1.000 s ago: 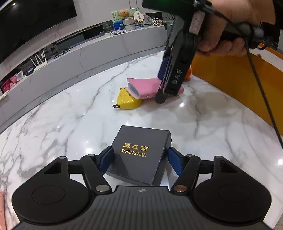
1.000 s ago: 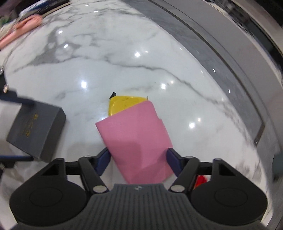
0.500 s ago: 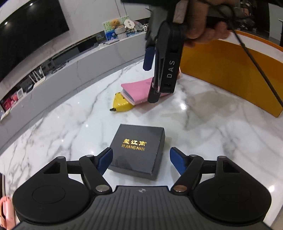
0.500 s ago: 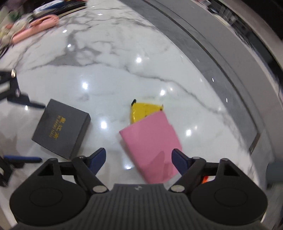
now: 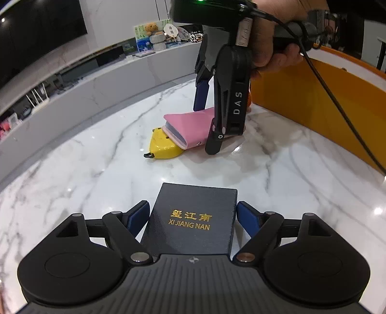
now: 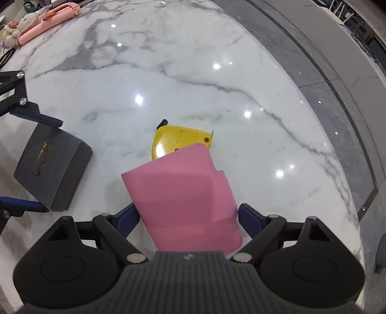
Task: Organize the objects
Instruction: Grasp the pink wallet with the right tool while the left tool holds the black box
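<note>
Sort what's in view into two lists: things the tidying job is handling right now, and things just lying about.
In hand:
- dark gift box, between the left gripper fingers
- pink notebook, between the right gripper fingers
- yellow tape measure, partly under the notebook

Lying about:
- pink stapler-like item, far table edge
- small plush toy beside it
- orange bin

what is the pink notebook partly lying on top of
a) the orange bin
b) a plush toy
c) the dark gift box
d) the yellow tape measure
d: the pink notebook covers the near edge of the yellow tape measure, which sticks out beyond it on the marble table; the left wrist view shows the same overlap.
</note>
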`<state>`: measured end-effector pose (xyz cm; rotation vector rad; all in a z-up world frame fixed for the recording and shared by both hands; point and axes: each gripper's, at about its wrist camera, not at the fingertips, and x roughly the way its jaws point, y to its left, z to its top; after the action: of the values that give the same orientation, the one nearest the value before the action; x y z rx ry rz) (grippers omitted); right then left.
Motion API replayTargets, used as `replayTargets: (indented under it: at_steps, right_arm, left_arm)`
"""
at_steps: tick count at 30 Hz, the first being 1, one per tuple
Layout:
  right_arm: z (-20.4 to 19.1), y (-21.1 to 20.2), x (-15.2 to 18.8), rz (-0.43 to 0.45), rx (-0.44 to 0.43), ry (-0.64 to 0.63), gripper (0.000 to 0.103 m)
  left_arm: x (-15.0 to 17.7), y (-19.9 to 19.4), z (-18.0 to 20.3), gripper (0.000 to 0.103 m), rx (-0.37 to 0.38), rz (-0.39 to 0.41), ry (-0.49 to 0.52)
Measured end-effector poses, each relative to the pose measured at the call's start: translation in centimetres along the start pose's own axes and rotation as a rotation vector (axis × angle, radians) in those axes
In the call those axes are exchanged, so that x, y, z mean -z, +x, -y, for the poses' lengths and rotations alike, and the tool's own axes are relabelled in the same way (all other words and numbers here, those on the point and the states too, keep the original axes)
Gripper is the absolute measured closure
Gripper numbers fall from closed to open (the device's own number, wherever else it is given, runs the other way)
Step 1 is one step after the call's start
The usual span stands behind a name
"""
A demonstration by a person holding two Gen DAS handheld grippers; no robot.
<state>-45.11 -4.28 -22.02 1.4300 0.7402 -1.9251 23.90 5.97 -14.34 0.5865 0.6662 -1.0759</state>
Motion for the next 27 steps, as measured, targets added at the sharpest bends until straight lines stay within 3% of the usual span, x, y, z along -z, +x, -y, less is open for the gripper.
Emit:
replayTargets:
  at_steps: [9, 17, 23, 27]
  right_arm:
    - [-0.2, 0.6, 0.6, 0.003, -0.024, 0.044, 0.018]
    - [-2.0, 0.5, 1.3, -0.058, -0.013, 0.114, 0.019]
    - [-3.2, 0.2, 2.8, -0.121, 0.019, 0.379, 0.019]
    - [-5.2, -0.2, 4.7, -0.158, 0.041, 0.488, 0.019]
  left_arm:
    - [0.0, 0.6, -0.6, 0.012, 0.021, -0.006, -0.072]
    - [0.7, -0.6, 0.2, 0.012, 0.010, -0.021, -0.136]
    - [1.8, -2.0, 1.8, 0.012, -0.007, -0.037, -0.126]
    - [2.8, -3.2, 2.1, 0.012, 0.005, -0.035, -0.144]
